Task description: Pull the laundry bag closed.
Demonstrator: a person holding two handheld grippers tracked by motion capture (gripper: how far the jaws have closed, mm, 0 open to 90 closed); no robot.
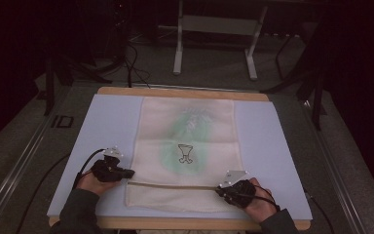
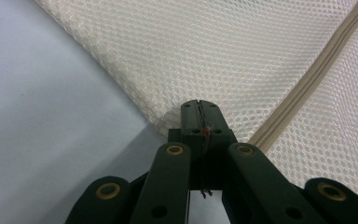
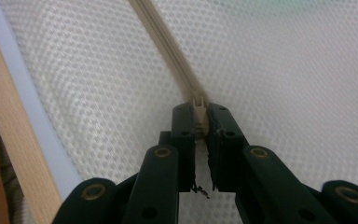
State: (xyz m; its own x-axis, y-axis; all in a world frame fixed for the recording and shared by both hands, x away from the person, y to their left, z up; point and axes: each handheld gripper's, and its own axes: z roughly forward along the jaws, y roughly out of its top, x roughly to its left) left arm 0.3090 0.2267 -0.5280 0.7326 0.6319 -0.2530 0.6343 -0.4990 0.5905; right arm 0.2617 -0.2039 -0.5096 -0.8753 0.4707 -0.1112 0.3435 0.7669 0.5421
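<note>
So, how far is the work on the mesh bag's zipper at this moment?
Done: the mesh laundry bag lies flat on the blue mat, and both grips are set. In hand: the left gripper is shut on the bag's edge near the zipper's end, and the right gripper is shut on the zipper pull at the other end. Left: the pull must probably travel along the whole zipper.
</note>
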